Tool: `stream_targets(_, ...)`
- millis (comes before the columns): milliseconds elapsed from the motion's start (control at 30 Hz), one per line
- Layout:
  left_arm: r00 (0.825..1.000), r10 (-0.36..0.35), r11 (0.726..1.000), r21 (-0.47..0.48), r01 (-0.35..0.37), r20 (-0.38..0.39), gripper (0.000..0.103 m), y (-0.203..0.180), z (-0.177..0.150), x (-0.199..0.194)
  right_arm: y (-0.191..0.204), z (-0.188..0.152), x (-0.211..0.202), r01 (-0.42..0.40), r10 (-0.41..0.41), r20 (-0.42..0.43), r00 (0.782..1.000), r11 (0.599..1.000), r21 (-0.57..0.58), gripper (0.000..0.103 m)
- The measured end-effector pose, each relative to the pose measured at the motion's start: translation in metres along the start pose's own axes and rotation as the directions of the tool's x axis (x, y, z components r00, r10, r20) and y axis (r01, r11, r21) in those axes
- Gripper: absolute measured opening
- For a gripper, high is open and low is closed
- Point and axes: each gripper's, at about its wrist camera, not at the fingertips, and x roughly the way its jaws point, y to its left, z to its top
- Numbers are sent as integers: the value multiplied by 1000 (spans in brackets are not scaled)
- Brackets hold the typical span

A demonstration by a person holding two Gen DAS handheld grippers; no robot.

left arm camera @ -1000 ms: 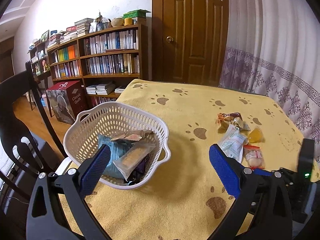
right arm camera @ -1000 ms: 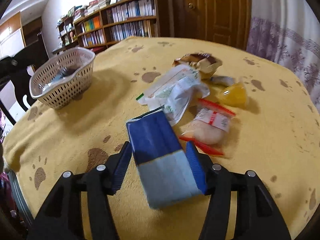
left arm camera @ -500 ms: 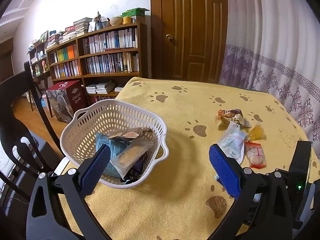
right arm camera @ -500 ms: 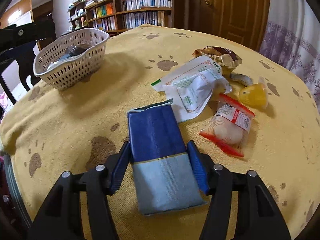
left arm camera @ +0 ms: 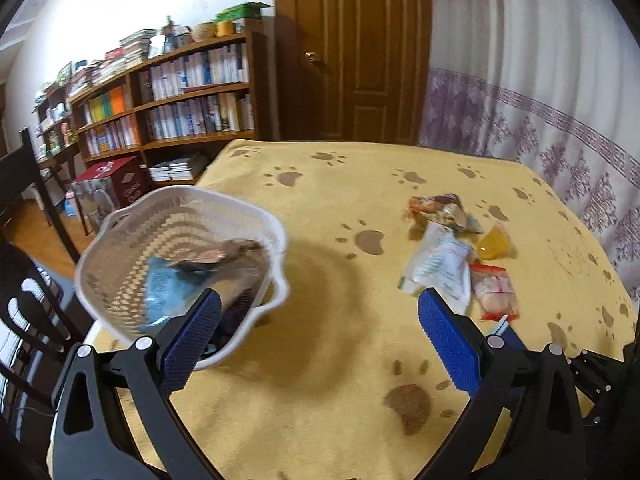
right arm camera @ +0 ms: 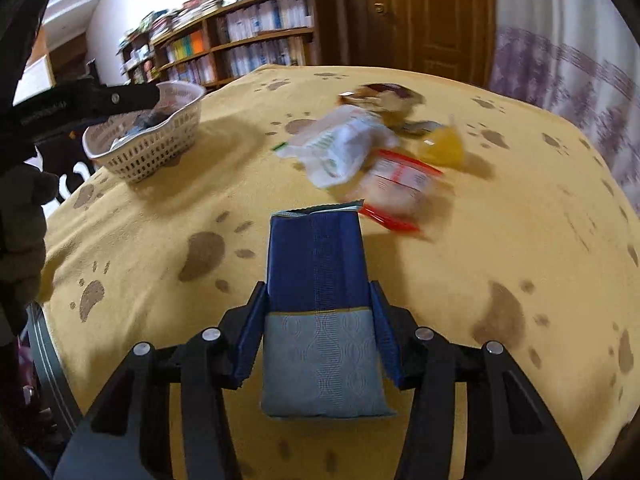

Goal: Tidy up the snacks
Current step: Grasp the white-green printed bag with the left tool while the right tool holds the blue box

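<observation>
Two tongs work over a yellow desk (right arm camera: 520, 264). Right tongs (right arm camera: 320, 320) are clamped on a blue and grey snack packet (right arm camera: 320, 300), apparently to carry it to the white basket (right arm camera: 160, 144) far ahead-left. Left tongs (left arm camera: 316, 336) hang wide open and empty just beside that basket (left arm camera: 276, 280), perhaps ready to steady it. Four loose snacks (right arm camera: 360, 148) lie just beyond the right tongs.
</observation>
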Motion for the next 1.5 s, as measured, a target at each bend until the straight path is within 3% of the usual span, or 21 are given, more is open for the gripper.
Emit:
stream_targets(333, 989, -120, 992, 39, 124, -81, 100, -50, 17, 49, -35, -4, -4, 87, -91, 23, 996, 985, 150, 50)
stream_targets(533, 975, -190, 976, 87, 200, -115, 100, -85, 27, 79, -57, -9, -3, 76, -87, 28, 996, 962, 264, 50)
stream_targets(767, 966, -176, 972, 121, 200, -189, 100, -114, 31, 128, -59, -8, 1, 57, -69, 31, 997, 958, 279, 50)
stream_targets(967, 962, -174, 970, 132, 205, -211, 100, -120, 35, 146, -60, -8, 1, 50, -62, 32, 998, 958, 281, 51)
stream_targets(1033, 960, -178, 970, 124, 208, -217, 95, -119, 36, 151, -60, -8, 1, 50, -62, 33, 998, 958, 281, 51)
stream_targets(1100, 952, -191, 969, 112, 222, -238, 82, -116, 36, 158, -59, -8, 1, 50, -61, 33, 998, 958, 282, 51)
stream_targets(1233, 941, -210, 968, 79, 239, -266, 72, -109, 29, 167, -59, -8, 2, 49, -61, 33, 998, 958, 281, 51)
stream_targets(1500, 952, -188, 972, 94, 216, -240, 51, -105, 22, 157, -59, -8, 1, 49, -61, 33, 998, 958, 282, 51)
